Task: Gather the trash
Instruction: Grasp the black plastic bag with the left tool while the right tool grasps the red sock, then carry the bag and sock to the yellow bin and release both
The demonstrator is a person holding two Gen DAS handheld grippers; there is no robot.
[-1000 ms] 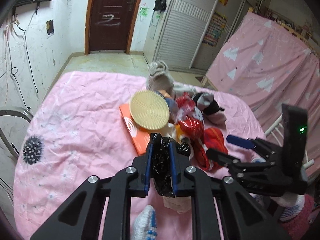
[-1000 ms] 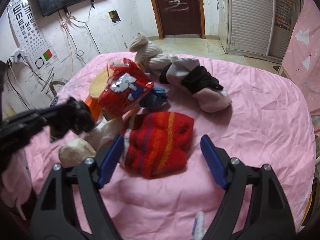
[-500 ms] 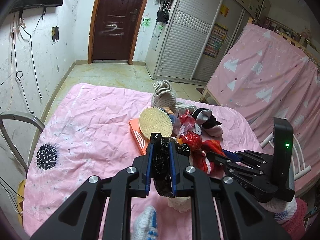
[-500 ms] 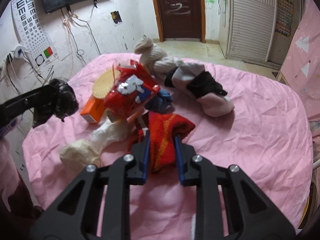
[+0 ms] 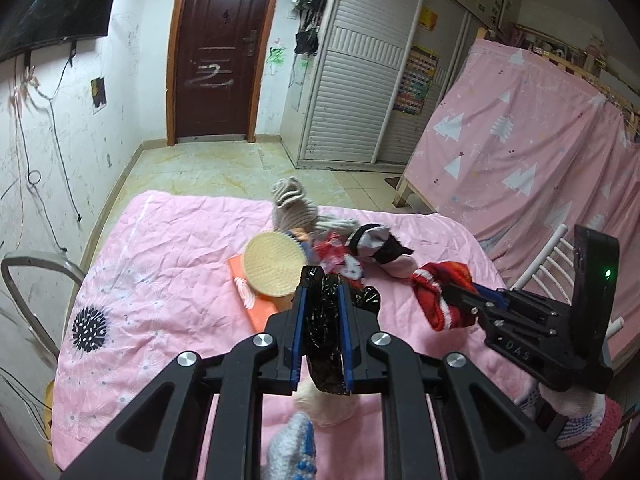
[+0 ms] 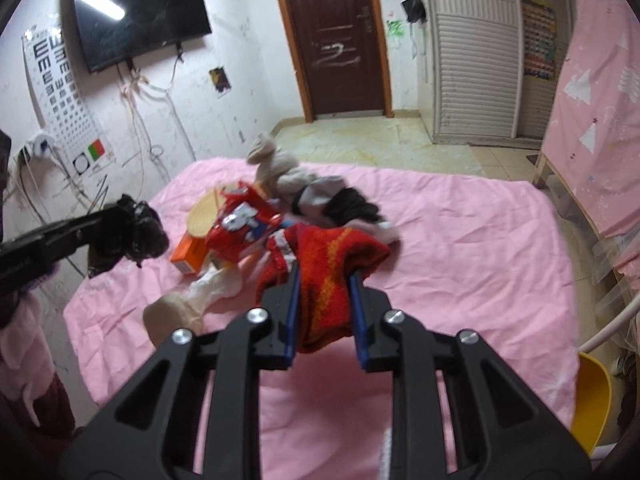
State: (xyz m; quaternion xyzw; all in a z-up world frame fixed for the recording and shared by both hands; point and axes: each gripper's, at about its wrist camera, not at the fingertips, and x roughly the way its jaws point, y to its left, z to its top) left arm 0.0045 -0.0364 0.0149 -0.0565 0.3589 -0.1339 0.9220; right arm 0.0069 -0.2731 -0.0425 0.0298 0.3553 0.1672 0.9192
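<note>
Fingers [image 6: 297,312] of our right gripper [image 6: 324,312] have just been closing and now pinch a red sock [image 6: 332,276], which fills the gap between the blue pads and bunches out above their tips. We see the sock lifted clear of the pink bed cover [image 6: 460,248]: it is thick, fuzzy and red with an orange stripe running down it and a paler cuff at its left edge. From the left wrist view the same sock [image 5: 440,292] hangs off the right gripper's tips [image 5: 460,300], above the bed and well to the right of the pile.

Our left gripper [image 5: 322,328] has its fingers [image 5: 299,320] pressed onto a crumpled black plastic bag [image 5: 324,332], glossy and wrinkled, which sticks out past the tips and below the pads.

On the bed the remaining pile lies together: a red snack wrapper [image 6: 240,232] with a cartoon cat face printed on it, an orange box [image 6: 192,254] under a round woven disc [image 5: 272,268], a beige knitted sock [image 5: 292,208], a grey-and-black sock [image 6: 340,208] and a cream sock [image 6: 200,296].

Embossed letters on the right gripper's body read roughly "DAS". An eye chart [image 6: 60,92] of E shapes hangs on the wall.
</note>
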